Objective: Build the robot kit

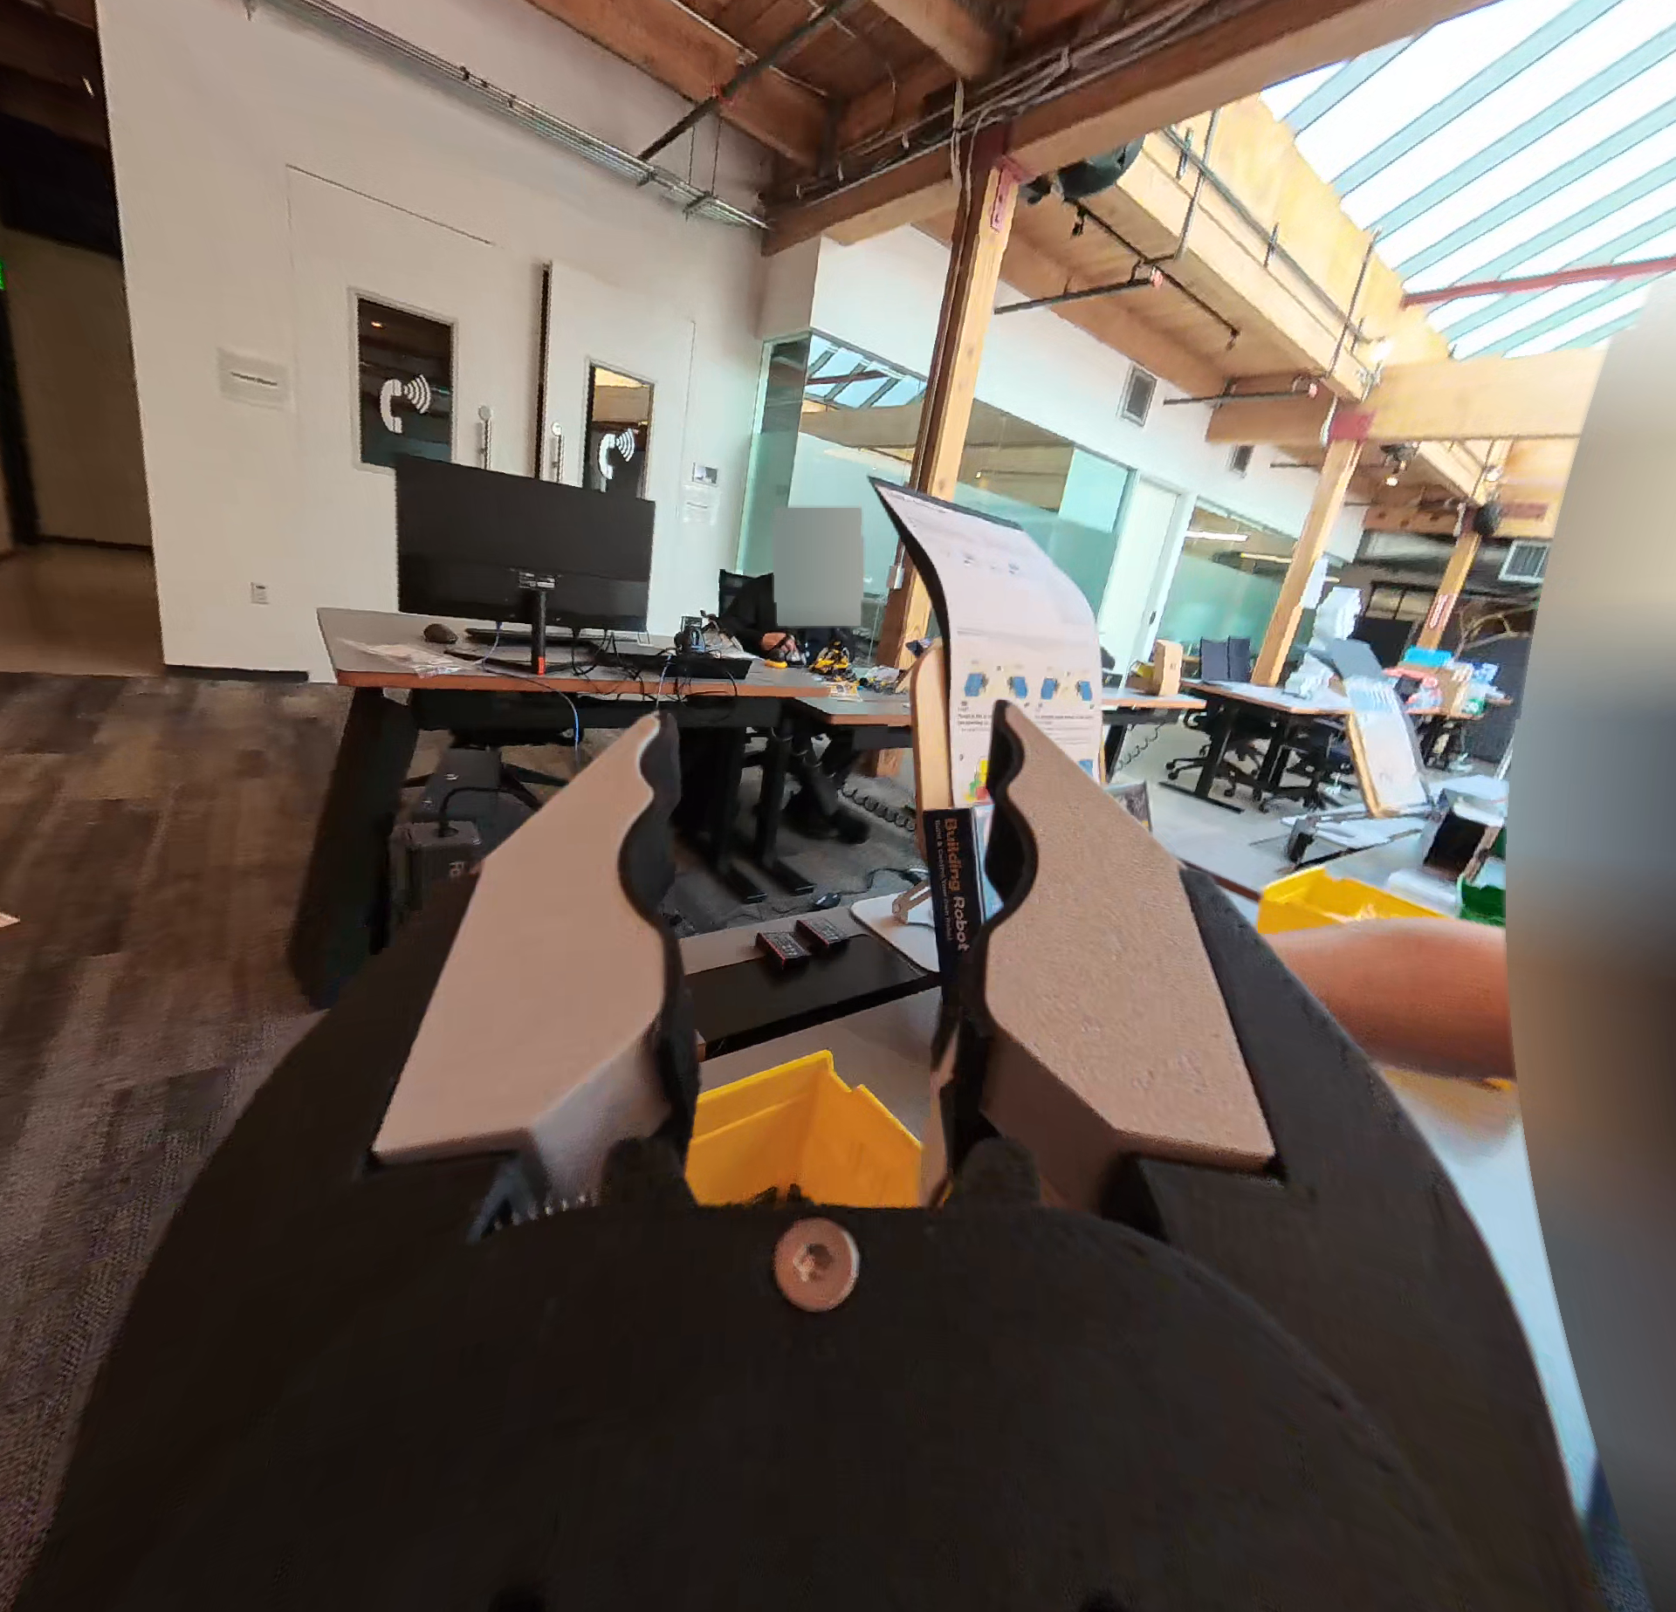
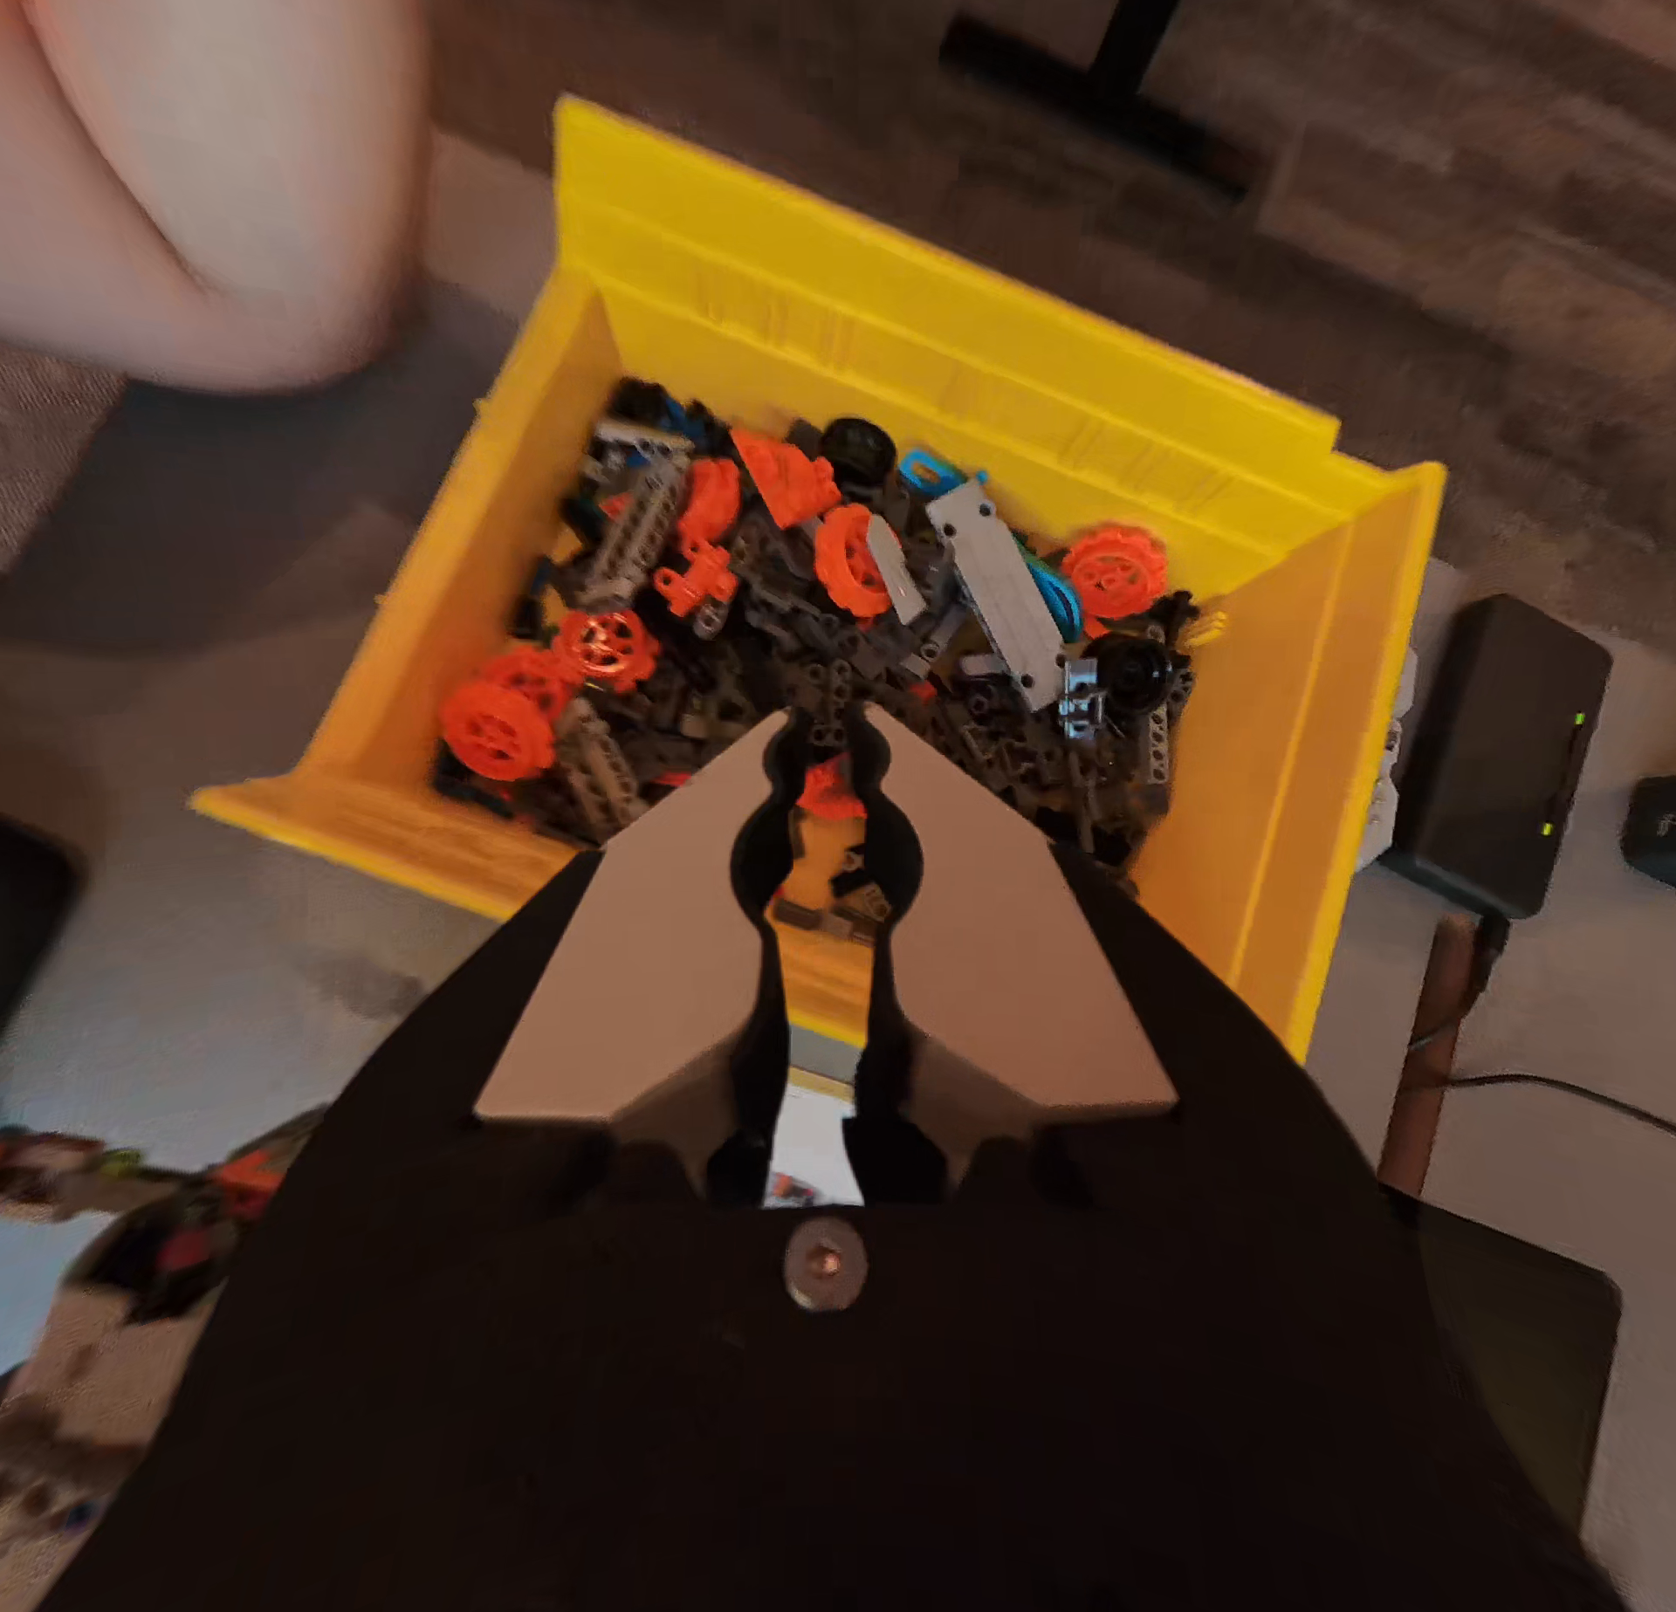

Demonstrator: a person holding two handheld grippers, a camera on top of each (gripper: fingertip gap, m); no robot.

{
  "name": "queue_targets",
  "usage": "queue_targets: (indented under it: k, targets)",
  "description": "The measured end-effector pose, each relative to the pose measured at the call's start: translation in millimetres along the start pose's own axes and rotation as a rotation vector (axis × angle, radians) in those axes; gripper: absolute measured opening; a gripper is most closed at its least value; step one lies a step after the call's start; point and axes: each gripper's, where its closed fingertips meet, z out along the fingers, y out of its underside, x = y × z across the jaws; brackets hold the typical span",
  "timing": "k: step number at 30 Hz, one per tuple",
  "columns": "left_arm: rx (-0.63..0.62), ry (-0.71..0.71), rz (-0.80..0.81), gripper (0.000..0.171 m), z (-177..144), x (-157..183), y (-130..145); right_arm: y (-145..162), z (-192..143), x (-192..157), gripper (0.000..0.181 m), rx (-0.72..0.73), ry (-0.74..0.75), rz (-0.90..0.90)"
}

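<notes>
In the left wrist view my left gripper [image 1: 830, 721] is wide open and held level, pointing into an office. A curled instruction booklet [image 1: 1016, 625] stands up between the jaws and lies against the inner side of the right finger [image 1: 1088, 916]. The left finger does not touch it. A yellow bin [image 1: 798, 1133] shows below the jaws. In the right wrist view my right gripper [image 2: 827, 721] points down over a yellow bin [image 2: 907, 299] full of building-toy parts: orange wheels [image 2: 852, 562], a grey beam [image 2: 998, 589] and dark pieces. Its jaws are parted by a narrow gap and hold nothing.
A person's forearm [image 1: 1397, 988] reaches in from the right. A second yellow bin [image 1: 1333, 902] sits beyond it. Desks with a monitor [image 1: 526, 544] stand across the carpet. A black box with green lights [image 2: 1505, 752] lies right of the bin. A partly built model [image 2: 136, 1206] sits at the lower left. My right fingertips sit around 25 cm from my left ones.
</notes>
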Motion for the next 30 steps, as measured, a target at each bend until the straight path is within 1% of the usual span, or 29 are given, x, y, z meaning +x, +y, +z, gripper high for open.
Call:
queue_targets:
  k: [1,2,4,7,10,13,16,20,22,24,29,30]
  targets:
    - [0.006,-0.001,-0.004,0.065,-3,-1,-3,5,11,4,0.009,-0.047,-0.03,0.002]
    - [0.012,0.005,0.013,0.065,-5,-1,-7,11,22,6,0.008,-0.1,-0.071,0.012]
    - [0.018,-0.019,0.066,0.059,-9,-2,-12,26,37,10,0.009,-0.2,-0.143,0.01]
    - [0.045,-0.098,0.112,0.054,-13,-8,-19,44,50,23,0.013,-0.328,-0.163,-0.038]
    - [0.05,-0.117,0.085,0.052,-16,-10,-20,44,56,32,0.016,-0.348,-0.167,-0.083]
    - [0.062,-0.086,0.037,0.051,-15,-6,-20,49,60,35,0.028,-0.407,-0.186,-0.109]
    - [0.058,-0.076,0.015,0.05,-11,-4,-17,55,64,37,0.028,-0.459,-0.181,-0.157]
    - [-0.034,-0.173,0.037,0.05,-5,-18,-1,82,58,47,0.028,-0.647,-0.177,-0.194]
    - [-0.062,-0.203,0.049,0.051,-3,-22,4,86,56,54,0.027,-0.667,-0.164,-0.197]
    - [-0.067,-0.186,0.041,0.049,0,-20,6,89,56,56,0.026,-0.663,-0.17,-0.169]
    - [-0.053,-0.164,0.035,0.048,-2,-14,3,99,56,46,0.022,-0.683,-0.209,-0.149]
    - [-0.052,-0.166,0.038,0.048,-2,-15,3,100,56,42,0.018,-0.686,-0.225,-0.152]
